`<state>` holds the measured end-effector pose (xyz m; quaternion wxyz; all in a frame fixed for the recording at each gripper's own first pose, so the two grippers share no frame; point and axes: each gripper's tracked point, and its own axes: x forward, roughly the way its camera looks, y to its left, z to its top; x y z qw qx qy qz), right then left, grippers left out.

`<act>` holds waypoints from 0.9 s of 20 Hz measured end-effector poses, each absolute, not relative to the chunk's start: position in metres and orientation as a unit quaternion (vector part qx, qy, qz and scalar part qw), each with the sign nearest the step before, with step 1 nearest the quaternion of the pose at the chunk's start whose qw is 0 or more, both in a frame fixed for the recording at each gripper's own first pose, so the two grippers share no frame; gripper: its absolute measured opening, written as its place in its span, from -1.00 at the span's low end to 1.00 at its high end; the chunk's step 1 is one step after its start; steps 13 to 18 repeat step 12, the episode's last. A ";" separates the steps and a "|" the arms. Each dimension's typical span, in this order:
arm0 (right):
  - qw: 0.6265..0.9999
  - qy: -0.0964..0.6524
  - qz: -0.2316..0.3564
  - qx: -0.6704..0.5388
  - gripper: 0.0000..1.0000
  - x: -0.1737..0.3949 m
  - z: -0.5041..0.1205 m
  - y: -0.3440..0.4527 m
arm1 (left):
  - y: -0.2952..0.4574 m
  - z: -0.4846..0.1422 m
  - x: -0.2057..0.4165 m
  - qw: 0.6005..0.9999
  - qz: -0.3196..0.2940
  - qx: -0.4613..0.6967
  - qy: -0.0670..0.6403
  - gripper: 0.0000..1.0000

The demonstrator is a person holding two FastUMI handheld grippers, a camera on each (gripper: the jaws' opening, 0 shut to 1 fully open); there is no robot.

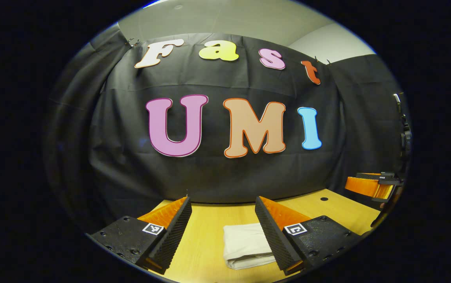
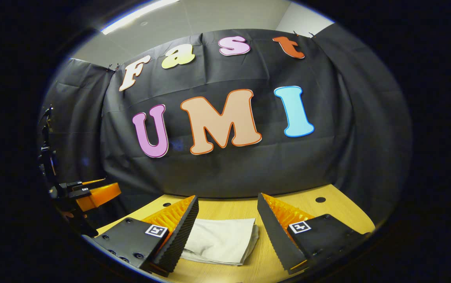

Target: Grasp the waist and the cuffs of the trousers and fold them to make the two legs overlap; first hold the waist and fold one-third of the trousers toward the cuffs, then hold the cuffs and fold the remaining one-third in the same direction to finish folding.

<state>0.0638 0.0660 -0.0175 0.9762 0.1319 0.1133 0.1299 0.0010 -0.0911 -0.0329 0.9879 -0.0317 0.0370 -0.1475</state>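
Both fingers of the left gripper (image 1: 223, 220) are spread wide and empty in the left gripper view; the folded trousers (image 1: 247, 245) lie on the table (image 1: 205, 239) beneath, against the right jaw, bare wood leftward. In the right gripper view, the right gripper (image 2: 227, 220) is likewise parted, holding nothing, trousers beside its left jaw, their layered edge facing the open gap.

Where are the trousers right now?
The trousers lie folded into a compact bundle on the wooden table, below and between both open grippers: beside the left gripper's right finger and the right gripper's left finger.
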 end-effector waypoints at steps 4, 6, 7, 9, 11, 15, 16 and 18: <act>0.987 0.074 0.102 0.103 0.83 0.070 0.002 0.060 | -0.080 -0.031 0.007 0.988 -0.148 -0.027 0.038 0.89; 0.989 0.060 0.099 0.090 0.91 0.073 0.011 0.059 | -0.070 -0.034 0.009 0.989 -0.142 -0.024 0.040 0.86; 0.990 0.060 0.096 0.084 0.83 0.073 0.010 0.057 | -0.066 -0.035 0.010 0.989 -0.141 -0.025 0.041 0.87; 0.991 0.064 0.089 0.080 0.92 0.073 0.008 0.054 | -0.054 -0.037 0.012 0.990 -0.130 -0.022 0.046 0.89; 0.991 0.067 0.086 0.082 0.92 0.074 0.007 0.054 | -0.044 -0.039 0.015 0.992 -0.118 -0.021 0.046 0.90; 0.991 0.069 0.086 0.081 0.92 0.073 0.005 0.054 | -0.040 -0.041 0.017 0.992 -0.114 -0.022 0.049 0.89; 0.991 0.069 0.086 0.081 0.92 0.073 0.005 0.054 | -0.040 -0.041 0.017 0.992 -0.114 -0.022 0.049 0.89; 0.991 0.069 0.086 0.081 0.92 0.073 0.005 0.054 | -0.040 -0.041 0.017 0.992 -0.114 -0.022 0.049 0.89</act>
